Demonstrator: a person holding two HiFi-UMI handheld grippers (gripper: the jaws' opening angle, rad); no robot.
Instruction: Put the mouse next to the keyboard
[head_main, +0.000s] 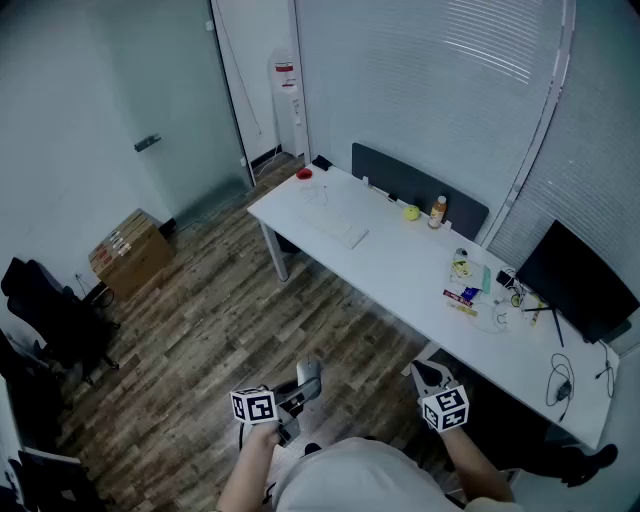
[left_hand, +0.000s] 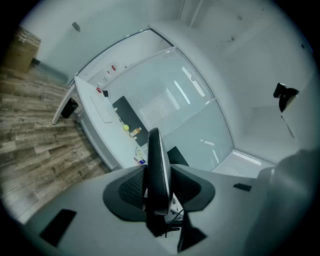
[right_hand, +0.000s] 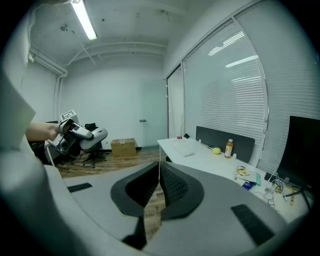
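Left gripper (head_main: 301, 391) is clamping the slim dark, silver-edged mouse (left_hand: 158, 165) edge-up between part-open jaws, well apart from the flat white keyboard (head_main: 338, 226) lying ahead lengthwise on the long white desk (head_main: 400, 262); the right gripper (head_main: 430, 376) is idling, closed and empty.

The person wears a pale grey top (head_main: 355, 480). The left gripper (head_main: 308, 380) and right gripper (head_main: 428, 374) each have a smooth light grey shell, black ribbed pads (right_hand: 172, 186) lining the jaws, and a white cube (head_main: 254, 405) printed with black square markers.
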